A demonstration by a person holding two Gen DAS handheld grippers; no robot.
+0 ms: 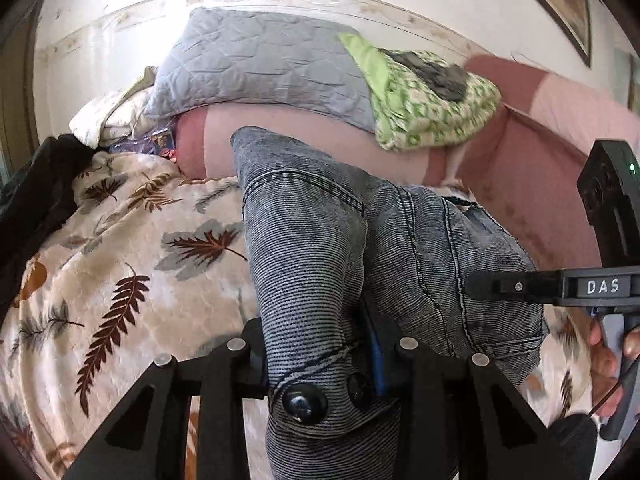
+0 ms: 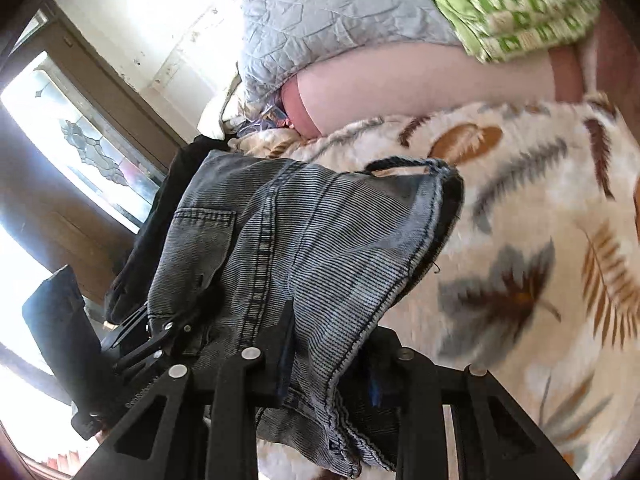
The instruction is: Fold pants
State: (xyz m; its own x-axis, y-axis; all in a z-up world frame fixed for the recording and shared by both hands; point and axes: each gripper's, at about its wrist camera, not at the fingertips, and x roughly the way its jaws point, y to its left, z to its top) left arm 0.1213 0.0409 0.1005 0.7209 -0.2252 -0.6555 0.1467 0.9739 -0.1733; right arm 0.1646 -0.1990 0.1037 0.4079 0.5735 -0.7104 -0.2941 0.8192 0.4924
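Grey-blue denim pants hang lifted above a leaf-print blanket on a bed. My left gripper is shut on the waistband beside its metal button. My right gripper is shut on another part of the waistband, with the pants and a belt loop draped ahead of it. The right gripper also shows in the left wrist view, clamped on the denim's right side. The left gripper shows at the left of the right wrist view.
A grey quilted pillow and a green patterned cloth lie on pink bedding at the back. A dark garment sits on the bed's left. A window is at the left.
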